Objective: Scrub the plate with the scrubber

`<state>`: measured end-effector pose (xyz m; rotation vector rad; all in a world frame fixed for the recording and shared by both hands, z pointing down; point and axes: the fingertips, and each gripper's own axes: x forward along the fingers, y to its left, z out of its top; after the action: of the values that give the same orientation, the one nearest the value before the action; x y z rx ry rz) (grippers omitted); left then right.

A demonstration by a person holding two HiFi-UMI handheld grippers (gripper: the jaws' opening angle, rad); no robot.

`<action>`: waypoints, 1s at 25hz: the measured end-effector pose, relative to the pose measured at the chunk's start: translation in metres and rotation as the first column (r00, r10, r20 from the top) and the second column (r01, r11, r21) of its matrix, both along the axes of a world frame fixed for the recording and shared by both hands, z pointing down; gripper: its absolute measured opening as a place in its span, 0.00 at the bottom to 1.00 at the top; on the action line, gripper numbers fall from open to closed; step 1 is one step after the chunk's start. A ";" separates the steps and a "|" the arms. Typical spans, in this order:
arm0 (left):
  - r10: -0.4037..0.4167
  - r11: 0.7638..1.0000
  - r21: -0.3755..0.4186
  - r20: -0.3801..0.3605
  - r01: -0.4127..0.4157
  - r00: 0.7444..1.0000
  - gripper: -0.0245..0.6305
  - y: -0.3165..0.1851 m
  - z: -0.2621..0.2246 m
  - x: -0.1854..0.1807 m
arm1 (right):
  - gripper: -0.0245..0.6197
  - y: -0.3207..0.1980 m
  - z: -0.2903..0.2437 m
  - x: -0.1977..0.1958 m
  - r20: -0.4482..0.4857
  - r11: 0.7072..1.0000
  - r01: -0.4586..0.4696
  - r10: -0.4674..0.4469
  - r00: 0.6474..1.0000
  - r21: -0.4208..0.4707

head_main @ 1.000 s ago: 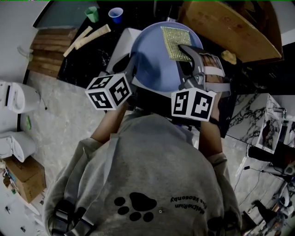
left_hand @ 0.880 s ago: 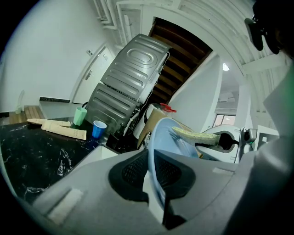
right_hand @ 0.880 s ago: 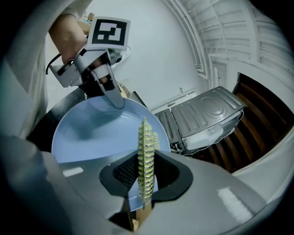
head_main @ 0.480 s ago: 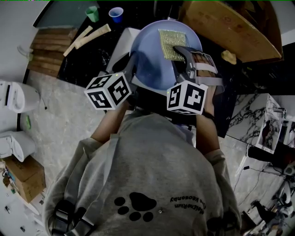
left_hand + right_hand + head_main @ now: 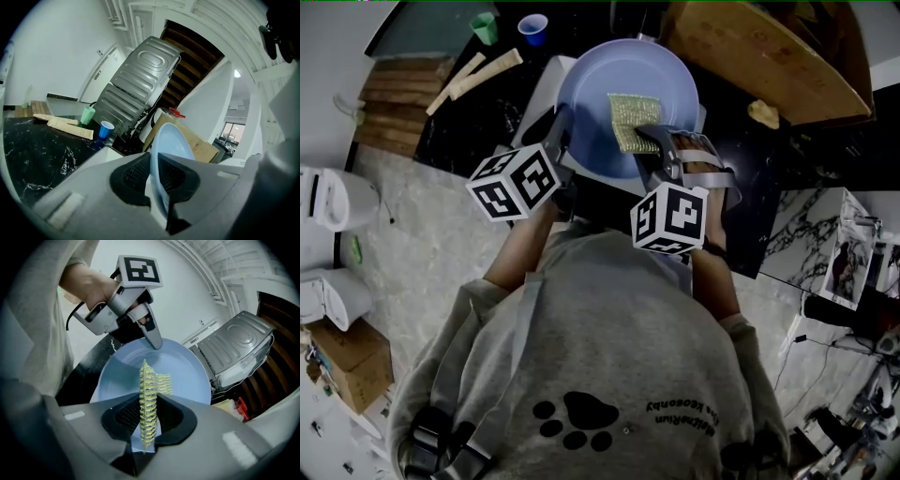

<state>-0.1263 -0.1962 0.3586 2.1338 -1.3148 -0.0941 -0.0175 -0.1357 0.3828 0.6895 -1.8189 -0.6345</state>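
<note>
A pale blue plate (image 5: 591,94) is held up on edge over the black counter. My left gripper (image 5: 565,136) is shut on its left rim; its jaws have just been opening a little, with the rim (image 5: 171,140) still between the pads. My right gripper (image 5: 656,142) is shut on a yellow-green mesh scrubber (image 5: 630,120), which lies flat against the plate's face near its middle. In the right gripper view the scrubber (image 5: 148,399) stands edge-on between the jaws, with the plate (image 5: 187,376) behind it and the left gripper (image 5: 154,341) on the far rim.
A green cup (image 5: 487,28), a blue cup (image 5: 533,28) and two long paper packets (image 5: 478,73) lie on the black marbled counter (image 5: 459,122) to the left. A white basin (image 5: 546,89) sits under the plate. A brown board (image 5: 769,56) fills the right. A metal appliance (image 5: 136,89) leans behind.
The right gripper has dragged the scrubber from the plate's upper right down and left to its middle. The plate and left gripper have shifted slightly to the left.
</note>
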 end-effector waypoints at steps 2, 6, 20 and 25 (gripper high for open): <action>-0.005 1.000 0.002 -0.001 0.005 1.000 0.08 -0.002 -0.001 -0.001 | 0.15 0.009 0.008 -0.002 0.006 0.999 0.008 -0.008 1.000 -0.050; -0.019 1.000 0.004 -0.007 0.019 1.000 0.08 -0.003 -0.001 -0.003 | 0.15 0.026 0.021 -0.005 0.024 0.989 0.023 -0.020 1.000 -0.145; -0.059 0.998 0.025 -0.006 0.059 0.998 0.08 -0.006 -0.004 -0.014 | 0.15 0.075 0.032 -0.015 0.060 0.914 0.117 -0.102 0.993 -0.387; -0.052 0.998 0.022 0.002 0.051 0.999 0.08 -0.004 -0.002 -0.011 | 0.15 0.092 0.021 -0.015 0.102 0.873 0.153 -0.119 0.988 -0.462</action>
<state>-0.1374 -0.2001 0.3566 2.1193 -1.3766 -0.1274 -0.0327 -0.0438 0.4043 0.2594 -1.9987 -0.2367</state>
